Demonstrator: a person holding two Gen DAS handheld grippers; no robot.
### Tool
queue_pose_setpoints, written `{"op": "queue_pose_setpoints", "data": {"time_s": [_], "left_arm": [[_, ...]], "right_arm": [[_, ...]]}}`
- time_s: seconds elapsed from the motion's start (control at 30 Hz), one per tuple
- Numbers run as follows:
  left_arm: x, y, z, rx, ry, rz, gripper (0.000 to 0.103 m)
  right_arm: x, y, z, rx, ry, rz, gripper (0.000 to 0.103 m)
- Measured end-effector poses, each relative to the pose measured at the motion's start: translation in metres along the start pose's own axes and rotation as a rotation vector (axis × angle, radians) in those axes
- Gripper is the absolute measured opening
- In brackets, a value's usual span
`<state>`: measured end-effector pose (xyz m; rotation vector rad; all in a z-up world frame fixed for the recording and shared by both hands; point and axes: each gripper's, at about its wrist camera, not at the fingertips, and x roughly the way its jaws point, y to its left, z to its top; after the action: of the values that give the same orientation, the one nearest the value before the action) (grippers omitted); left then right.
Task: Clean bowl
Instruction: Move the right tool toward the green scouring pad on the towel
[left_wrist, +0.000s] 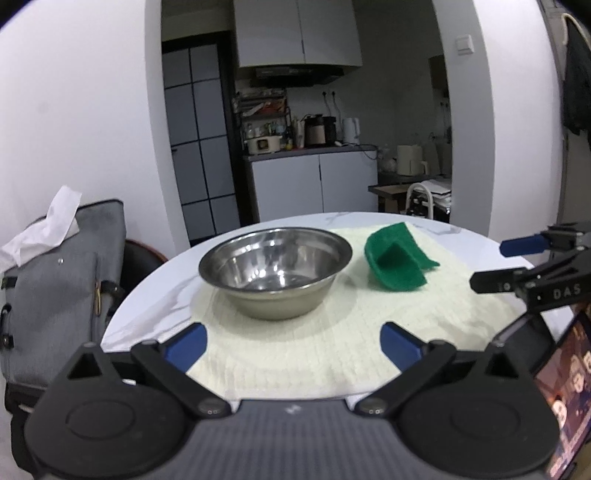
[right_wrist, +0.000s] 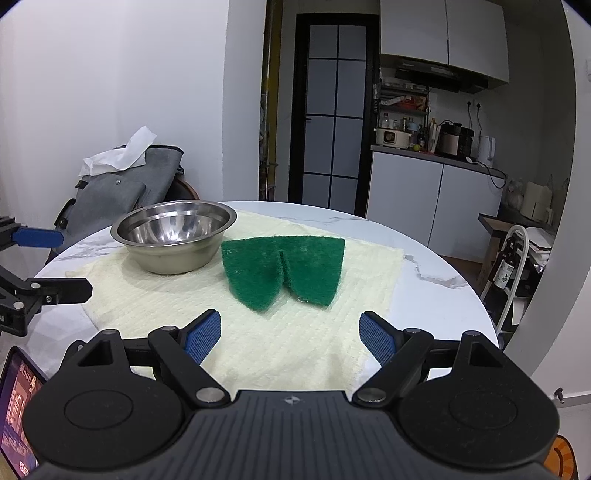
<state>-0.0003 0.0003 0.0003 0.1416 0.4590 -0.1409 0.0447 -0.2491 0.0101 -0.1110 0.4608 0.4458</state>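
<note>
Holding both sets of fingers wide and empty, I'd take the scrub pad (right_wrist: 282, 271) just right of the bowl (right_wrist: 173, 236) (upright on the cloth (right_wrist: 280, 343)) by its raised fold first.

Bowl (left_wrist: 275, 271): polished metal, glossy and smooth, with mirror-like reflections inside and a duller brushed outer wall. Scouring pad (right_wrist: 282, 269): green fibrous material, matt and coarse, folded on itself. Cloth (right_wrist: 258, 332): cream woven textile, matt, with a ribbed waffle texture. Surface (right_wrist: 424, 266): white marble-look top with grey veins, smooth, faint sheen. Left claw (left_wrist: 293, 345): matt black plastic links, blue pads smooth in look. Right claw (right_wrist: 290, 336): matt black plastic with metal pivot pins, blue pads finely ridged like rubber. Backpack (left_wrist: 66, 288): grey felt-like fabric, matt. Tissue (left_wrist: 44, 229): thin white paper, crumpled.
</note>
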Motion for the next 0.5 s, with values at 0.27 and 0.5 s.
{"op": "queue_pose_setpoints", "data": {"time_s": [0.27, 0.5], "left_arm": [[-0.005, 0.004, 0.001, -0.015, -0.008, 0.016, 0.101], [-0.006, 0.007, -0.001, -0.022, -0.055, 0.030, 0.101]], "right_arm": [[0.001, -0.004, 0.000, 0.010, 0.005, 0.003, 0.086], [0.000, -0.004, 0.000, 0.025, 0.005, 0.005, 0.086]]}}
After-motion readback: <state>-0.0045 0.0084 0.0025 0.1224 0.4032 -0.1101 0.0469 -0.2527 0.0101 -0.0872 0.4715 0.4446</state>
